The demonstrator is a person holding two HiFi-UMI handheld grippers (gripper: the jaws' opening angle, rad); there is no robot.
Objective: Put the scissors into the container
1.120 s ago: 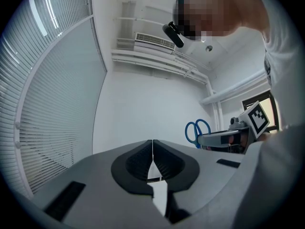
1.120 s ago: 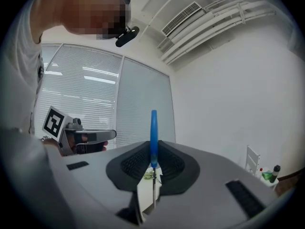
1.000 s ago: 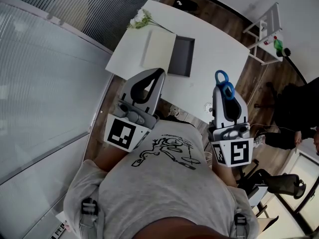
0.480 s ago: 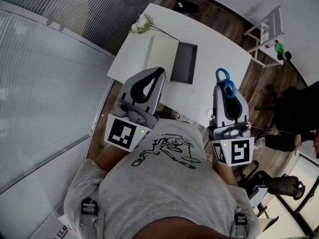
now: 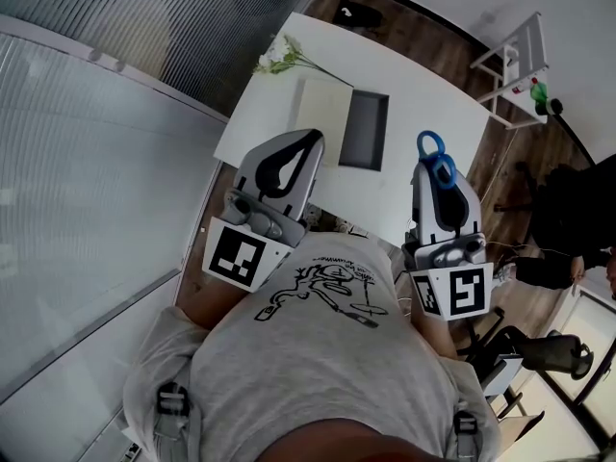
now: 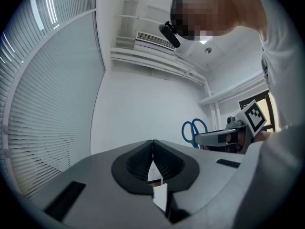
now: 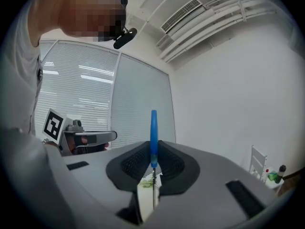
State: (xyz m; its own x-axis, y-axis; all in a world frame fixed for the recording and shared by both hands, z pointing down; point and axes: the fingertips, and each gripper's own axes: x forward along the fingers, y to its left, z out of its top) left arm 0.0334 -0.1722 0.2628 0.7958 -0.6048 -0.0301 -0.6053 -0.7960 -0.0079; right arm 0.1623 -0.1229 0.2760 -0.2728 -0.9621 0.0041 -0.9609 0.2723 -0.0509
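The scissors have blue handles that stick up out of my right gripper, which is shut on them. In the right gripper view the scissors stand edge-on between the pads, blades down. My left gripper is shut with nothing in it; its tips meet in the left gripper view. Both grippers are held up in front of the person's chest, short of the table. The container, a dark grey shallow tray, lies on the white table beyond them. The left gripper view also catches the scissors to its right.
A cream flat board lies beside the tray, with white flowers at the table's far left. A white rack holding a green bottle stands at the right. A person in dark clothes and a chair are at the right. Blinds fill the left.
The table with the tray has drifted a little to the right in the head view. Both grippers keep the same pose, and the scissors stay in the right one.
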